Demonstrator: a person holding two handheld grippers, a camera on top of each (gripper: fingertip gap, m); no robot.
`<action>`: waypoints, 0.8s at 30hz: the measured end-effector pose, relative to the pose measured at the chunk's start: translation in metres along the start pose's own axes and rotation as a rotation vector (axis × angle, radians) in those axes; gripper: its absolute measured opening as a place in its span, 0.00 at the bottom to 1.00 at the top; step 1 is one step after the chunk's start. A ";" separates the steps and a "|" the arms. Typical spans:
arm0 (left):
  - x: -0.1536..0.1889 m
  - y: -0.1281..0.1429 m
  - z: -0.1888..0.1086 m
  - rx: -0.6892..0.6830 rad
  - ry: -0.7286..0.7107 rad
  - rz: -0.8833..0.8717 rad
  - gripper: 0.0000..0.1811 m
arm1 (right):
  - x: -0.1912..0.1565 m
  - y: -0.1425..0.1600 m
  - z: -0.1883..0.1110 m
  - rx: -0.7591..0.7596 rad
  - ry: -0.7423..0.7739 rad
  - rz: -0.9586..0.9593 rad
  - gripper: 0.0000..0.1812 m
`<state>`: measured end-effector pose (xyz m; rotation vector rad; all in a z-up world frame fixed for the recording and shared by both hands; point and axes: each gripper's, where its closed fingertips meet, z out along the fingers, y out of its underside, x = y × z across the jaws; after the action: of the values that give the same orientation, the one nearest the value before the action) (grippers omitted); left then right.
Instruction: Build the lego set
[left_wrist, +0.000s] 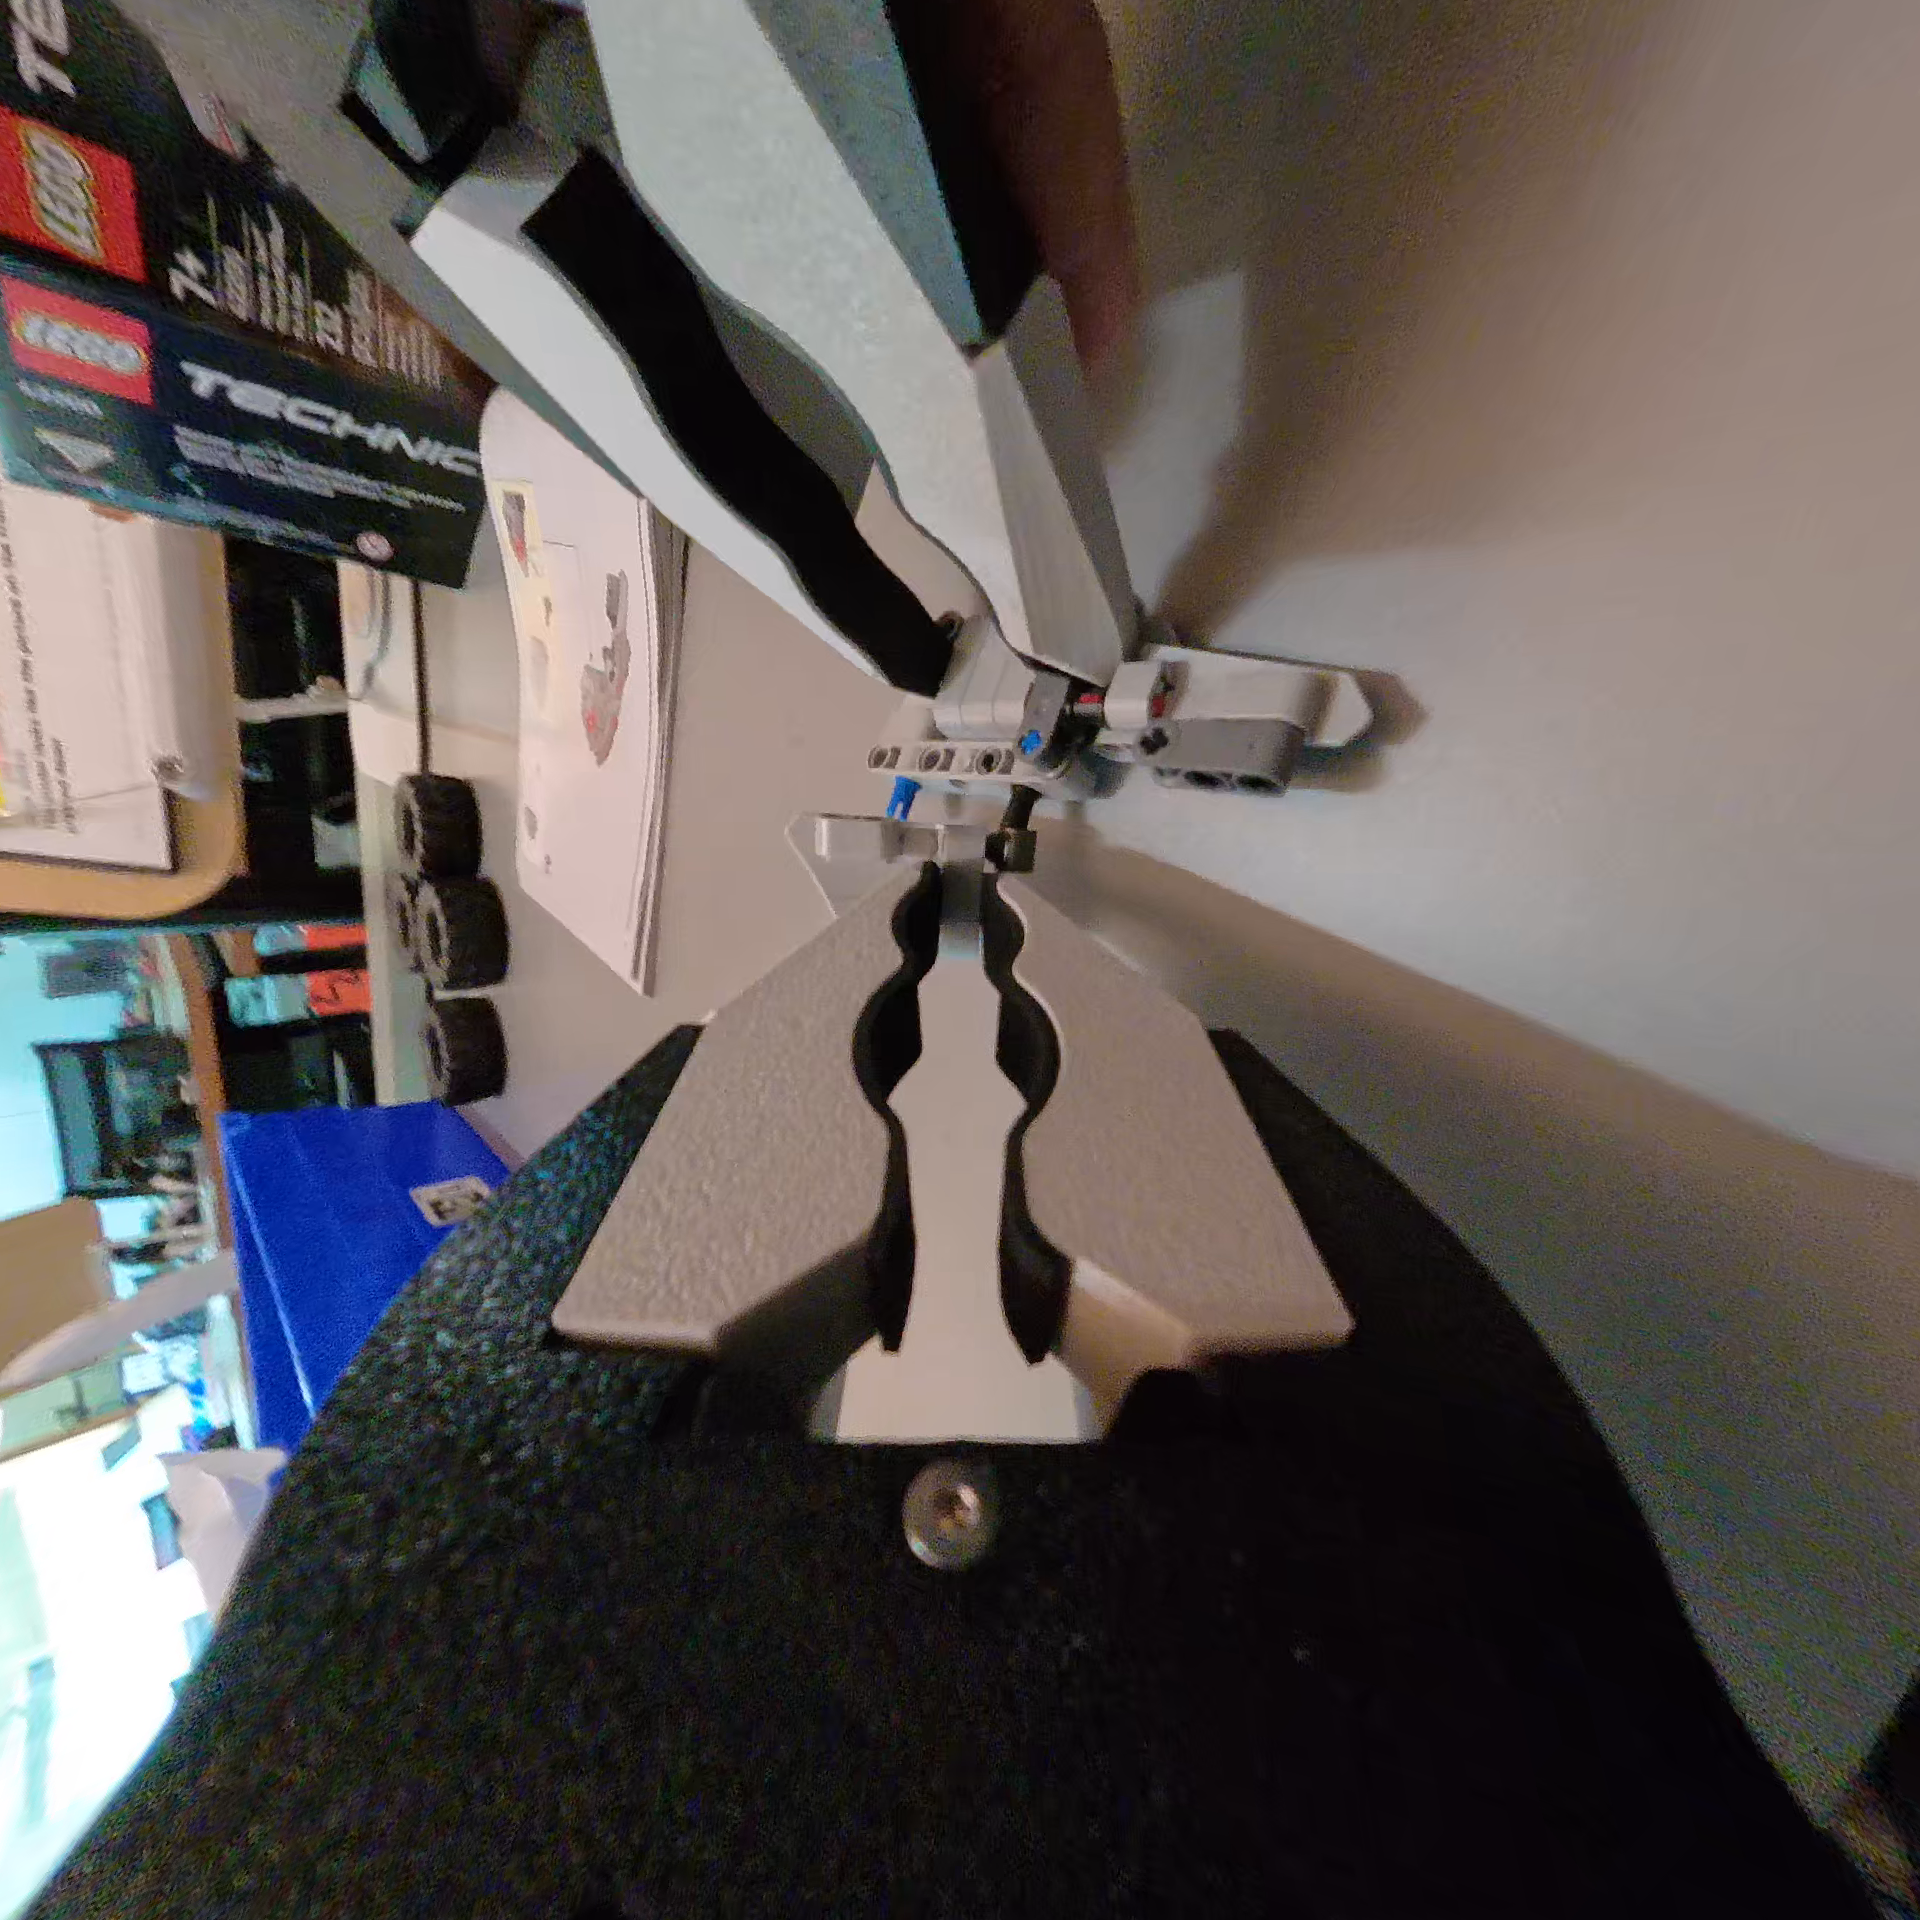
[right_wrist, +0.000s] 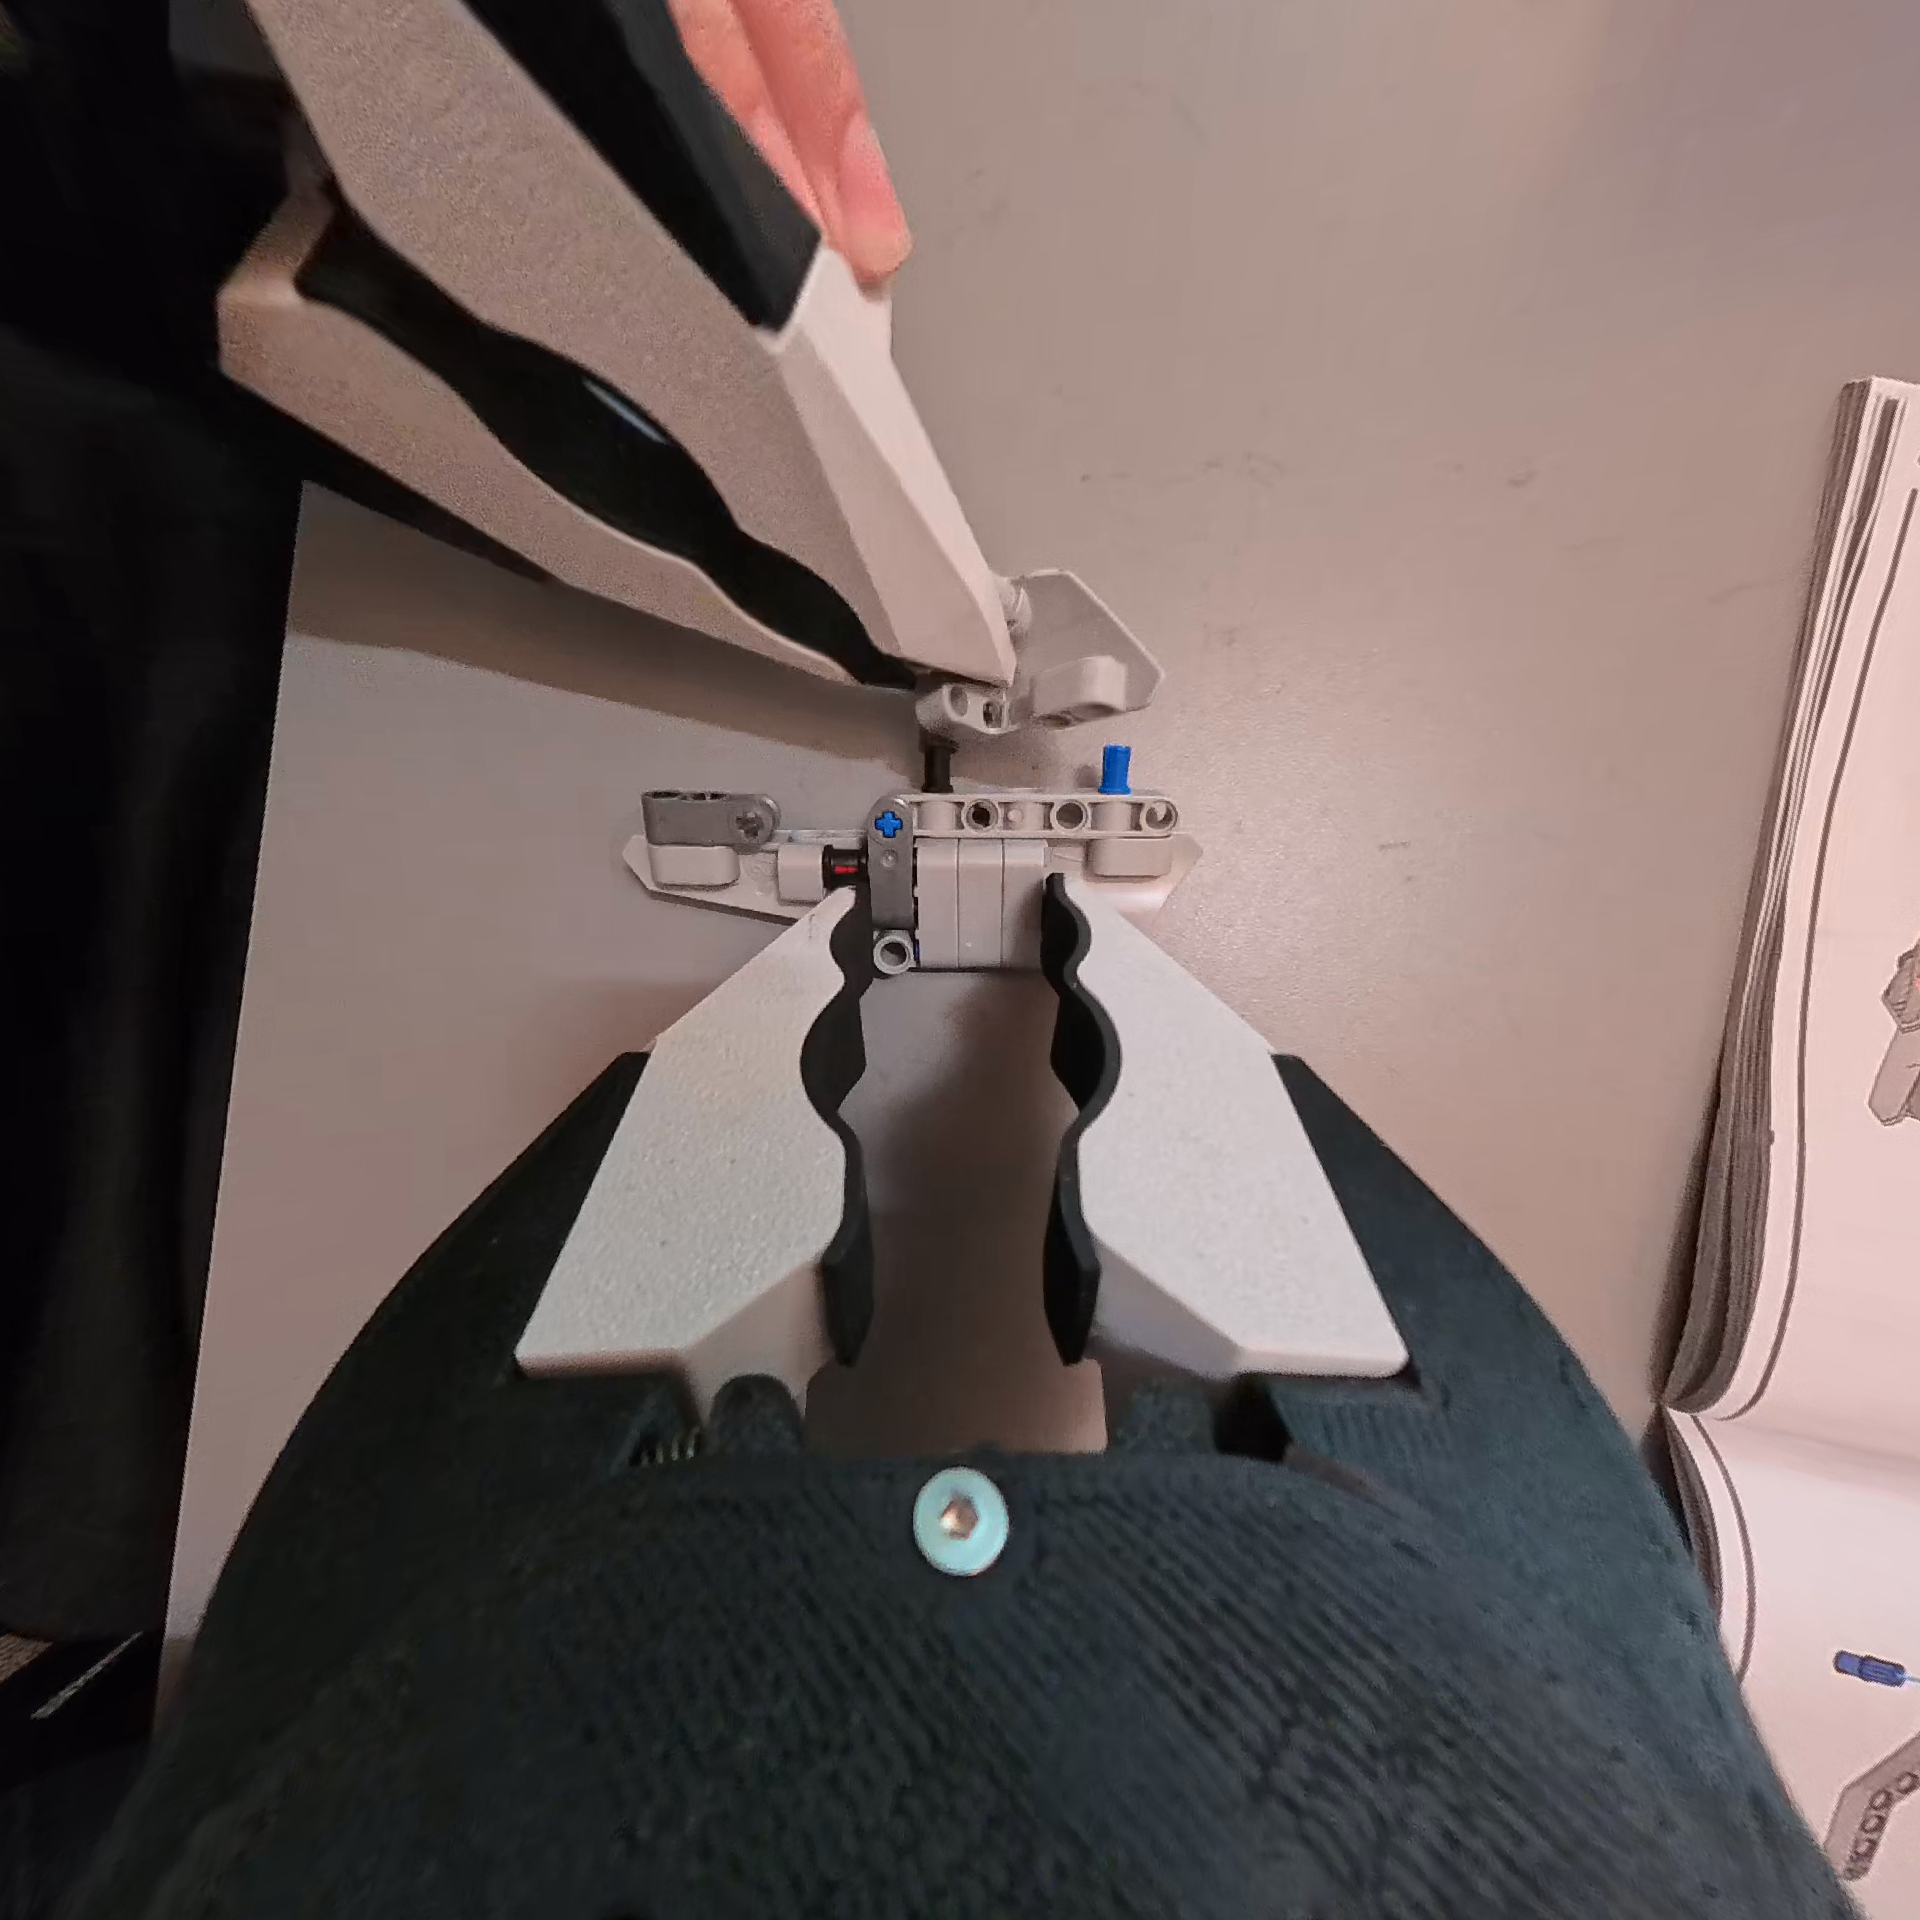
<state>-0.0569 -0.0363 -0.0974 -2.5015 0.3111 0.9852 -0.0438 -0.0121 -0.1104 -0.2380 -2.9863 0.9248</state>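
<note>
The grey Lego assembly (right_wrist: 977, 904) is a holed beam with an upright blue pin (right_wrist: 1115, 769) on top and a dark grey arm (right_wrist: 707, 816) at its left. My right gripper (right_wrist: 956, 904) is shut on its central grey block, just above the table. It also shows in the left wrist view (left_wrist: 997, 707), where the right gripper (left_wrist: 1039, 675) comes from the top. My left gripper (left_wrist: 961, 868) is shut on a light grey panel piece (left_wrist: 873, 836) with a black axle (left_wrist: 1013, 831). In the right wrist view this piece (right_wrist: 1081, 655) hangs just above the beam, its axle (right_wrist: 940, 764) pointing down at it.
An open instruction booklet (right_wrist: 1818, 935) lies at the right, also seen in the left wrist view (left_wrist: 592, 675). Three black tyres (left_wrist: 447, 925) stand beside it. The Lego boxes (left_wrist: 239, 416) and a blue box (left_wrist: 343, 1226) are farther off. A hand (right_wrist: 831, 156) holds the left gripper. The grippers are tip to tip, or close to it.
</note>
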 end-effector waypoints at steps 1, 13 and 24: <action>-0.001 0.000 0.000 0.016 -0.021 0.038 0.02 | 0.000 0.000 0.000 0.000 0.001 0.003 0.17; -0.005 -0.002 -0.004 -0.020 -0.132 0.210 0.02 | 0.001 -0.002 0.001 0.012 0.004 0.006 0.17; 0.000 -0.003 0.001 -0.036 -0.050 0.001 0.03 | 0.000 -0.004 0.002 0.035 0.005 0.025 0.17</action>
<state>-0.0559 -0.0335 -0.0973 -2.5047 0.2807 1.0615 -0.0447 -0.0162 -0.1100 -0.2777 -2.9663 0.9764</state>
